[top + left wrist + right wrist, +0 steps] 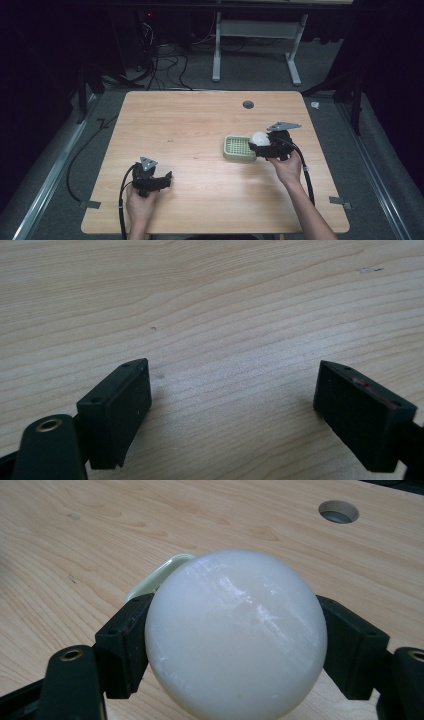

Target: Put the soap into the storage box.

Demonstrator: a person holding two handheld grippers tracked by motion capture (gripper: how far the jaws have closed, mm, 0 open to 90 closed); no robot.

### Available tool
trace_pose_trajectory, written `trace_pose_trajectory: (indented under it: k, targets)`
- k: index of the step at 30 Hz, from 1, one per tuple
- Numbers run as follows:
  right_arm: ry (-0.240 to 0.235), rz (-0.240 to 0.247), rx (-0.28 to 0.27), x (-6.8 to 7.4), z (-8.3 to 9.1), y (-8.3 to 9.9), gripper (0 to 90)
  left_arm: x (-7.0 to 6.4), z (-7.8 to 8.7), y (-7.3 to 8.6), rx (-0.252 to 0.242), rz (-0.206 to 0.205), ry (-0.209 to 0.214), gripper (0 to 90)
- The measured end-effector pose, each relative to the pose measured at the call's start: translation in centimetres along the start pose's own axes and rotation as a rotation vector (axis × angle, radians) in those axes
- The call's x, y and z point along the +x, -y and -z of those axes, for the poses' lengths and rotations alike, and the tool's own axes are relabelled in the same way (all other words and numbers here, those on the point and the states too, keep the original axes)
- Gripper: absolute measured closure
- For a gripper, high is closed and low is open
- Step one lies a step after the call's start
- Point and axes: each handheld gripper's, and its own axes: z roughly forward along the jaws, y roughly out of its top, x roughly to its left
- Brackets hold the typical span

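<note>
Sitting between the right tongs (clamped): white ball.

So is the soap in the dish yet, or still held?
Still held. The right tongs are shut on the soap, a jaw pressing each side, and in the high view it sits over the dish's right edge.

We note a wooden table with a round hole; cables and a frame behind.
</note>
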Motion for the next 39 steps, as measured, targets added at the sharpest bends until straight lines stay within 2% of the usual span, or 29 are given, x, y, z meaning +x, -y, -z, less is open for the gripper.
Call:
trace_pose_trajectory:
  k: [10,19,27,39]
  targets:
    - [-0.017,0.005,0.013,0.5,-0.9,-0.4,24.4,0.0,0.0,0.0,0.0,0.0,0.0,16.1]
    - [-0.029,0.035,0.033,1.4,-1.9,-1.2,24.4,0.0,0.0,0.0,0.0,0.0,0.001,16.1]
    - [-0.039,0.04,0.05,1.8,-3.4,-1.3,24.4,0.0,0.0,0.0,0.0,0.0,0.001,16.1]
    - [-0.023,0.051,0.099,2.3,-6.0,-1.0,24.4,0.0,0.0,0.0,0.0,0.0,0.001,16.1]
